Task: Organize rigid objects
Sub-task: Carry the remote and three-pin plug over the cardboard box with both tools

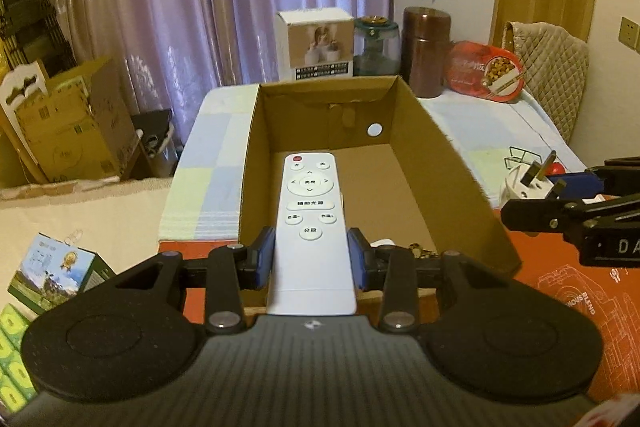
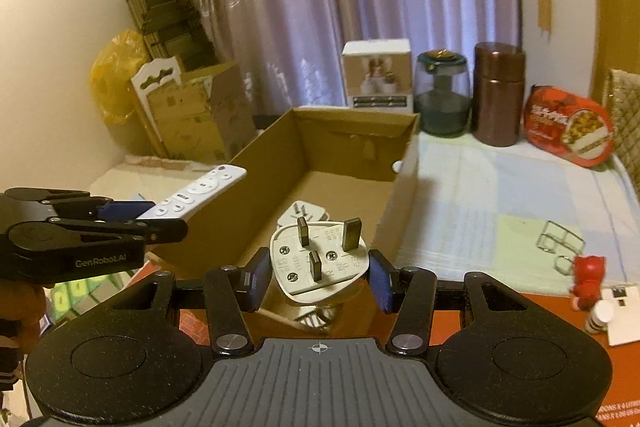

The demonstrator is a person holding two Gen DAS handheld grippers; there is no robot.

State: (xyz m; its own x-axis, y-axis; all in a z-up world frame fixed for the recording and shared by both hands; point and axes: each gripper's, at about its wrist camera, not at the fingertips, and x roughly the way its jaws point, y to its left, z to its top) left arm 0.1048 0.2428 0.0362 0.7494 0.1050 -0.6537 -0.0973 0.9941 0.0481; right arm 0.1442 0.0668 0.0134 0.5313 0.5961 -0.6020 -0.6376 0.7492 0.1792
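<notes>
the left claw [image 1: 311, 259] is clamped on a long white plastic remote control [image 1: 310, 227], its blue pads pressing the 2 long edges near the lower half of the body. the remote's long axis runs straight along the claw's fingers, button face up, with the end that carries the red button pointing ahead over the open brown cardboard box [image 1: 424, 163]. in the right wrist view the same remote [image 2: 192, 197] juts out from the left claw [image 2: 160, 219] at a slant, its tip over the near left wall of the box [image 2: 348, 131].

the right claw [image 2: 318, 275] grips a white 3-pin plastic plug [image 2: 316, 259] by its 2 sides. the plug's flat face is turned up toward the camera and its 3 dark pins stick upward, the single pin nearest the camera. it hangs above the near end of the box. in the left wrist view the plug [image 1: 524, 183] and the right claw [image 1: 560, 195] show at the right edge, just beside the box's right wall.

a second white plug [image 2: 302, 213] lies on the box floor, pins up. the box stands on a bench with a pale checked cloth [image 2: 480, 187].
</notes>
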